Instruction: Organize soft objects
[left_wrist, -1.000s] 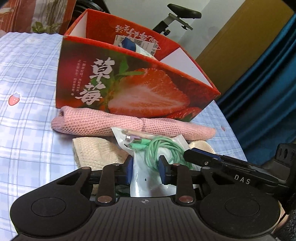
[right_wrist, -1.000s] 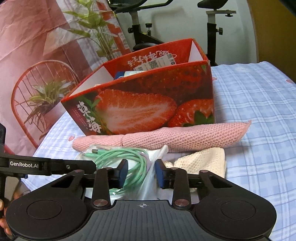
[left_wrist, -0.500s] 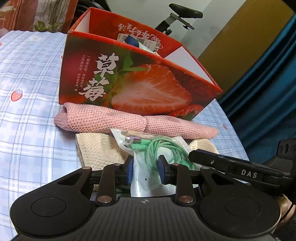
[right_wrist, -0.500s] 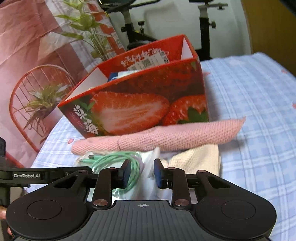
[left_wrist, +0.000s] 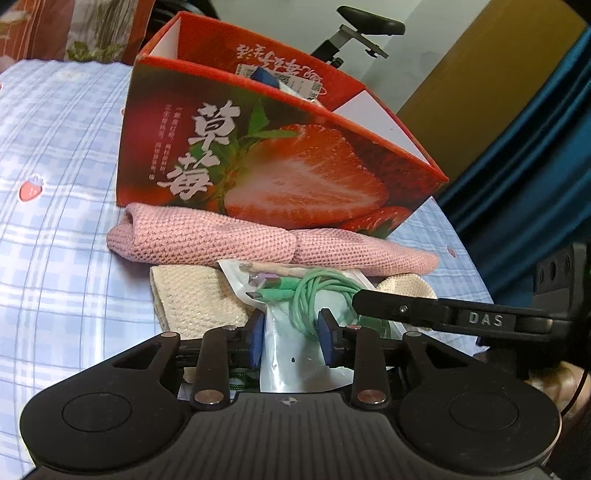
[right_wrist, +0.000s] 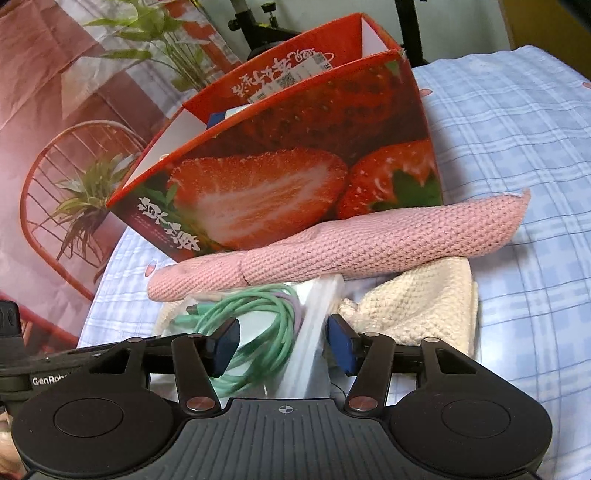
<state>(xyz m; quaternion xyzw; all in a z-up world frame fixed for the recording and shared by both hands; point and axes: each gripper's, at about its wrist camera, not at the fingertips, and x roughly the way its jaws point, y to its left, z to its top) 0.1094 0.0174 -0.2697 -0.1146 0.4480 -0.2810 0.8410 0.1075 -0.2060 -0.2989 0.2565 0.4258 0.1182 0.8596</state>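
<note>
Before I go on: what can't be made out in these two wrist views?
- Contents of the strawberry box: both views, its front wall hides all but a label and a blue edge.
- Near end of the cable bag: left view, under the left hand-held gripper.
- Cream knit cloth: right view, partly under the pink knit cloth.
</note>
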